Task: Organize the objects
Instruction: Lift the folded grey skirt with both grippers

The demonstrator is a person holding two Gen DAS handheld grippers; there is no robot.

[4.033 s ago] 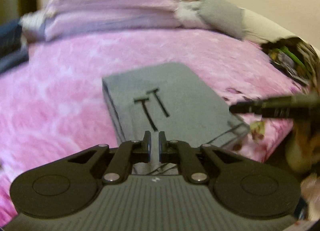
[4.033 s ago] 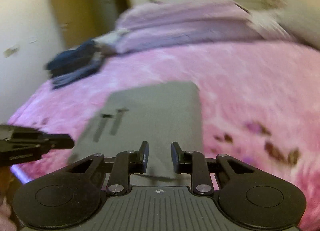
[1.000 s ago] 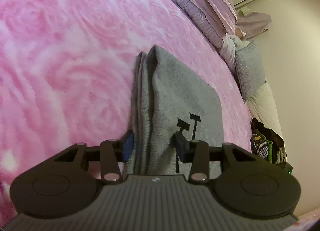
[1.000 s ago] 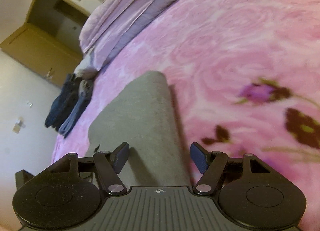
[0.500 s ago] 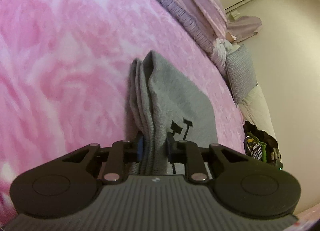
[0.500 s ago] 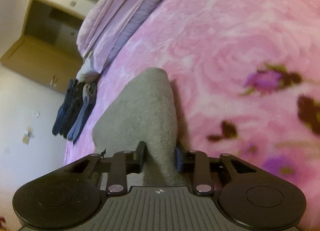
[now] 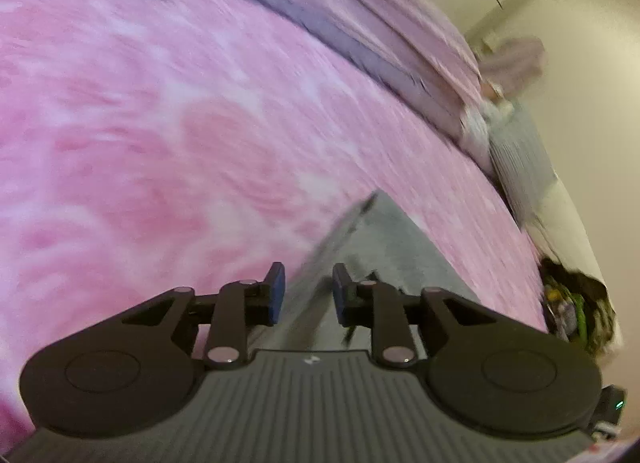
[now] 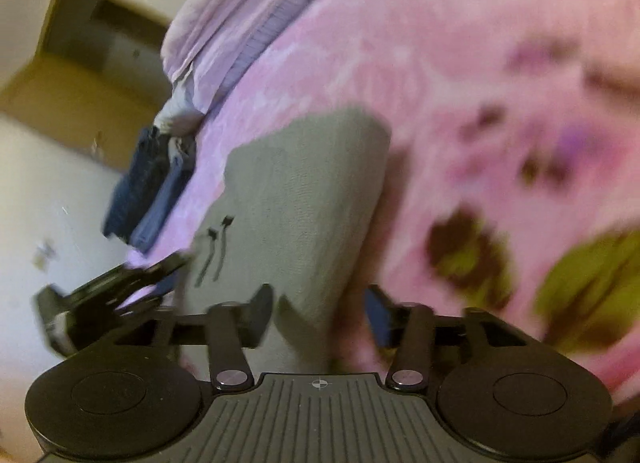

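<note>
Folded grey cloth [image 8: 304, 191] lies flat on the pink bed [image 7: 152, 135], near its edge, black mark facing up. Left gripper [image 7: 308, 294] is at the cloth's layered edge, jaws opening with the fabric between them and the pads not pressing it. Right gripper [image 8: 320, 315] is at the opposite, rounded edge, jaws opening wide with the cloth's near end between them, nothing held; dark blue clothes [image 8: 144, 191] sit further up the bed.
</note>
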